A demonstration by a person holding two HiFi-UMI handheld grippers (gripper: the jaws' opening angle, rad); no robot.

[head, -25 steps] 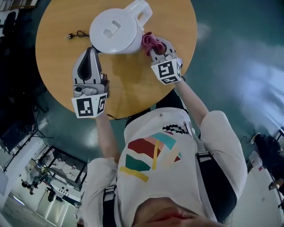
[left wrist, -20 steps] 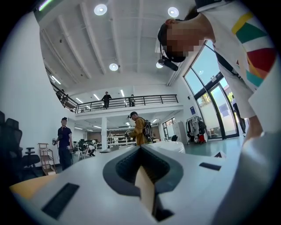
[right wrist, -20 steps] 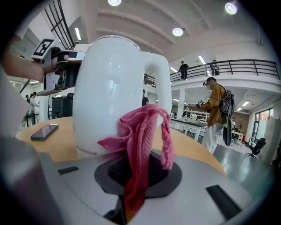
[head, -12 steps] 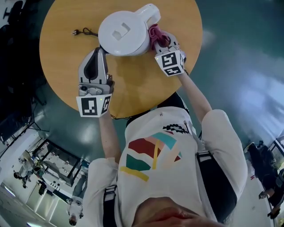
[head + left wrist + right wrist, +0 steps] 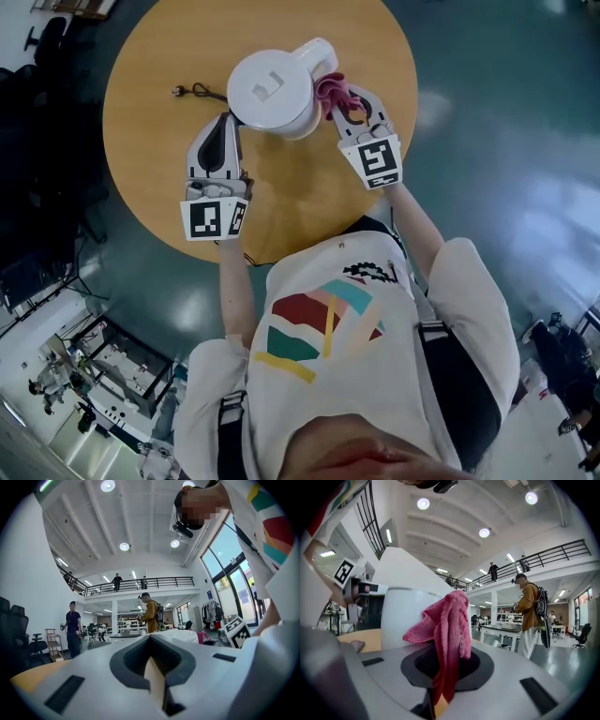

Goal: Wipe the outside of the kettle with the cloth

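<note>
White, round-bodied kettle (image 5: 272,91); pink knitted cloth (image 5: 330,91), bunched.

The head view looks steeply down from above the person onto the desk (image 5: 150,141), taking in the kettle (image 5: 272,89), the left gripper (image 5: 228,120) and the right gripper (image 5: 339,94). The left gripper view sits low and close behind its fingers (image 5: 154,681), facing level across the desk. The right gripper view faces the same way from the kettle's other side, past the cloth (image 5: 445,630). Both share the kettle and the hall's balcony (image 5: 534,559).
</note>
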